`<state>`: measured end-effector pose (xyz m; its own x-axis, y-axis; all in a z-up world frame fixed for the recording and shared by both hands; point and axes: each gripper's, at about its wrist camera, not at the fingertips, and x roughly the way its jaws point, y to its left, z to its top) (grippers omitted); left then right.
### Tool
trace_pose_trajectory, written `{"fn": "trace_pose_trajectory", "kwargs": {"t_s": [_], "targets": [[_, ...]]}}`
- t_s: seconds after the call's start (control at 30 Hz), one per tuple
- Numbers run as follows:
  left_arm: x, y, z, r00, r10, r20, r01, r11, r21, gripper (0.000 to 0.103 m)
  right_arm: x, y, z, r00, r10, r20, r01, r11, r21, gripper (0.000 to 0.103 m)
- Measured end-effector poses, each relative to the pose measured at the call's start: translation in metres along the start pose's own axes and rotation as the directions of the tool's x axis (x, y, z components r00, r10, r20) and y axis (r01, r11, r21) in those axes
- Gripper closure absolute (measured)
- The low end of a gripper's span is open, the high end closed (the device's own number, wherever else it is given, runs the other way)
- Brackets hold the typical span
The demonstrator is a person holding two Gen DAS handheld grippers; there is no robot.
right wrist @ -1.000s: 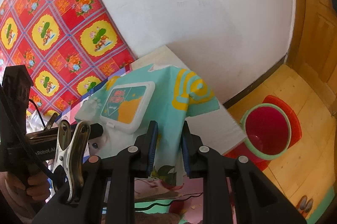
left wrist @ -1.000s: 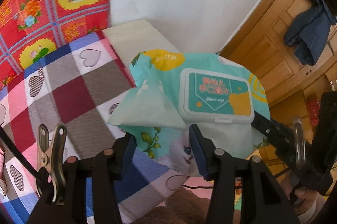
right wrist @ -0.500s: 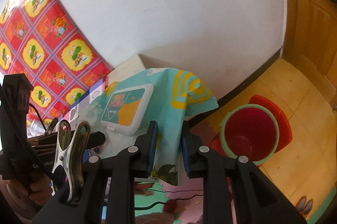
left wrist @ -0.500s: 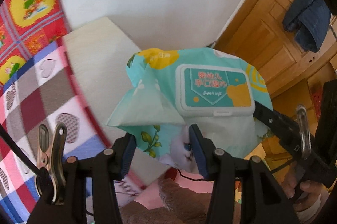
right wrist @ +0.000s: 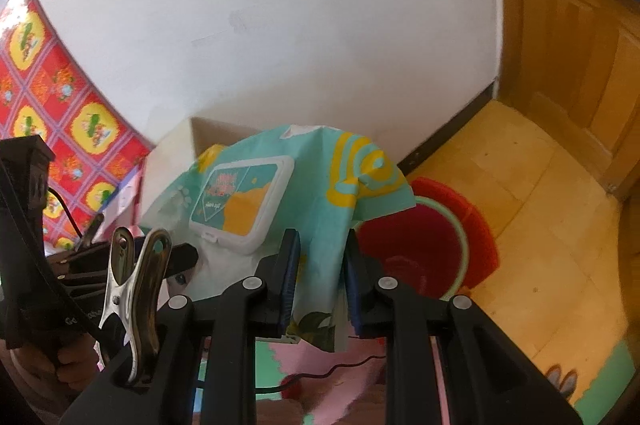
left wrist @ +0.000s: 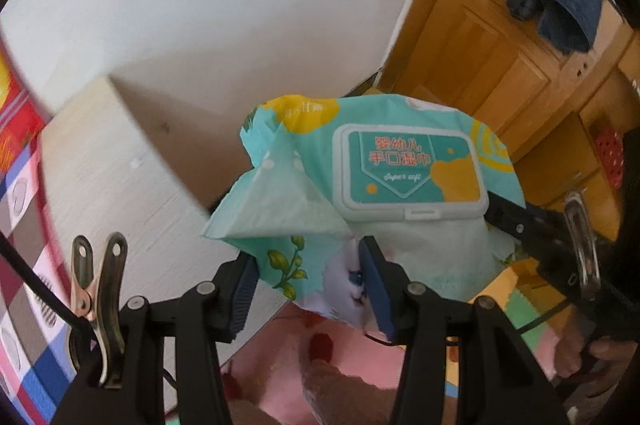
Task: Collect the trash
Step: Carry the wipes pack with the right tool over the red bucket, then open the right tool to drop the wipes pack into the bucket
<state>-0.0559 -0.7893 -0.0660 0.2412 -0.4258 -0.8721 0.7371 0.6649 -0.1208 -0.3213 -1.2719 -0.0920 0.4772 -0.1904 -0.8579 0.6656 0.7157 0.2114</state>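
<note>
Since a second ago both claws have carried the pack off the checked bedspread, past the pale worktop edge and toward the floor, and the bucket has drawn close under it.

Left wrist view: the pale worktop (left wrist: 108, 161) lies at left with a strip of checked cloth (left wrist: 20, 289) beyond it, a white wall behind, and a wooden door (left wrist: 500, 37) with a dark jacket (left wrist: 560, 5) hanging on it at right. The left claw (left wrist: 308, 289) pinches the near corner of the teal wipes pack (left wrist: 408, 165), which hangs in the air just ahead of its pads. The right claw (left wrist: 500, 213) reaches in from the right onto the pack's far edge.

Right wrist view: the red bucket (right wrist: 416, 257) with a green rim stands on the yellow floor, partly hidden behind the pack (right wrist: 320, 201). The right claw (right wrist: 320, 277) is pressed onto the pack's hanging end. The left claw (right wrist: 188, 261) meets the pack at left.
</note>
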Motion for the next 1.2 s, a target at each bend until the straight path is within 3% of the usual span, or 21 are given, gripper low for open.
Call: {"fn": "trace_pose_trajectory", "kwargs": {"t_s": [0.5, 0.67, 0.9, 1.2], "targets": [[0.130, -0.057, -0.016, 0.995, 0.003, -0.102, 0.000, 1.000, 0.030, 0.052, 0.071, -0.103, -0.018, 0.987, -0.122, -0.109, 0.122, 0.993, -0.007, 0.079], [0.174, -0.059, -0.021, 0.990, -0.005, -0.138, 0.007, 1.000, 0.019, 0.052, 0.099, -0.130, -0.024, 0.980, -0.141, -0.139, 0.141, 0.990, -0.007, 0.079], [0.236, -0.053, -0.022, 0.982, 0.037, -0.186, -0.035, 0.999, 0.018, 0.051, 0.155, -0.156, -0.040, 0.972, -0.148, -0.180, 0.146, 0.989, -0.028, 0.079], [0.281, -0.038, -0.017, 0.968, 0.049, -0.246, -0.044, 0.999, 0.025, 0.051, 0.206, -0.173, -0.046, 0.958, -0.147, -0.246, 0.146, 0.989, -0.023, 0.079]]}}
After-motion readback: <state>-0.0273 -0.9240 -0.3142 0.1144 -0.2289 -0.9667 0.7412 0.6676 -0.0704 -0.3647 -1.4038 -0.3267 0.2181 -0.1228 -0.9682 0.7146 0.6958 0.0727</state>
